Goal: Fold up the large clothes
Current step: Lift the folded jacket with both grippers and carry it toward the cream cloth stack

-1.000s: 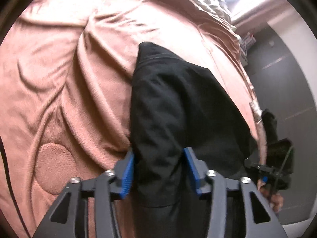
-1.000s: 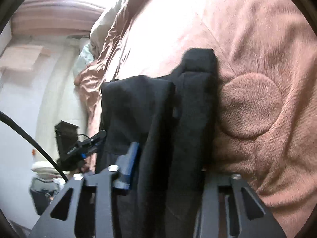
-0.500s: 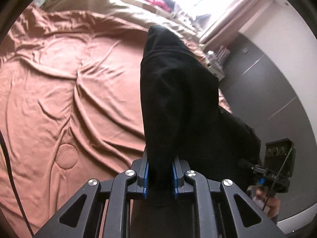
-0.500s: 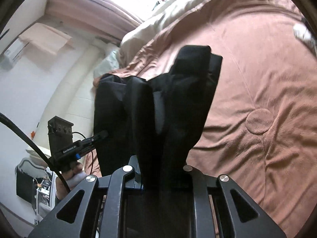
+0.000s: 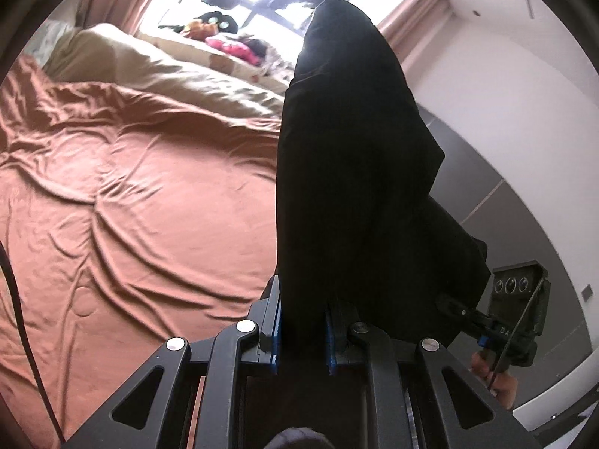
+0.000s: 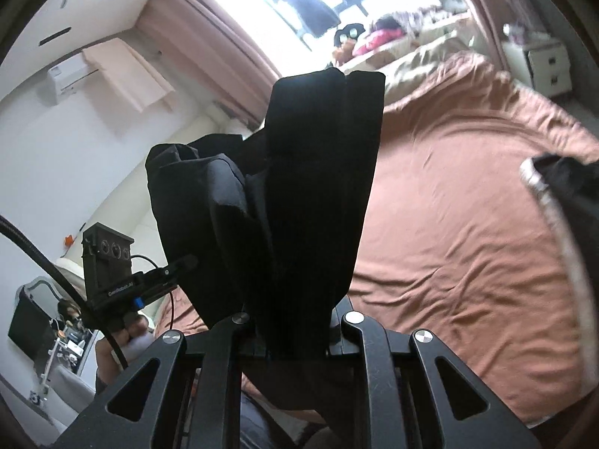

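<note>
A large black garment [image 5: 352, 172] hangs bunched between both grippers, lifted well above the bed. My left gripper [image 5: 302, 331] is shut on one part of it, blue pads pressed against the cloth. My right gripper [image 6: 297, 340] is shut on another part of the same black garment [image 6: 310, 194], whose folds rise in front of the camera. Each view shows the other gripper: the right one [image 5: 513, 314] in the left wrist view, the left one [image 6: 112, 273] in the right wrist view.
A rumpled terracotta blanket [image 5: 131, 202] covers the bed below. Beige bedding [image 5: 157, 71] and toys lie at the far end under a bright window. A white nightstand [image 6: 546, 67] stands at the far right. Another dark cloth with a pale edge [image 6: 561, 187] lies at right.
Both grippers closed on the black garment, then rose and tilted up. The garment came off the blanket and now hangs in the air, with the window and far end of the bed in view.
</note>
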Motion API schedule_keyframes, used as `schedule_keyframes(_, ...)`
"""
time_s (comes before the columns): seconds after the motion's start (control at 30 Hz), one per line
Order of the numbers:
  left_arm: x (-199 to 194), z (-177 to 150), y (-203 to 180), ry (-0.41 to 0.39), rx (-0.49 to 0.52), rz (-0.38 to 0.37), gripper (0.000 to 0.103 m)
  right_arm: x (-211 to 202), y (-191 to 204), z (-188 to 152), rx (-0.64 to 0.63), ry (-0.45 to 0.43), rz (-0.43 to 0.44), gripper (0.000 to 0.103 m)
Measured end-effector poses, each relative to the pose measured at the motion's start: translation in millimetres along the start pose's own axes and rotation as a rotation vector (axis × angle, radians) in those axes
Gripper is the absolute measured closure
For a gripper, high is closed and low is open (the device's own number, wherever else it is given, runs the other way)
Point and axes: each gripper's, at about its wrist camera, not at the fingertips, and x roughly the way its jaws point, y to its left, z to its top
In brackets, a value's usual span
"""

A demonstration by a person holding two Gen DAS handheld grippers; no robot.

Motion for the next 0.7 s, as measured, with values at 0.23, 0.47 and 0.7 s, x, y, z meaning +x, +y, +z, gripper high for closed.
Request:
schedule_keyframes(0.23,-4,-3,-92,-0.013,0.055,-0.081,0.085,-86,6,-2,-0.03,-0.067,-0.036,0.09)
schedule_keyframes(0.47,30,-14,-162,0.014,0.094,-0.131,0.086,-163,-13,-13,-0.065,-0.124,-0.1,0.091)
schedule_keyframes(0.7,78,-23,-228,0.038,0.138,-0.198,0.086,-212,-30,-12,-0.077,-0.166,-0.174,0.091)
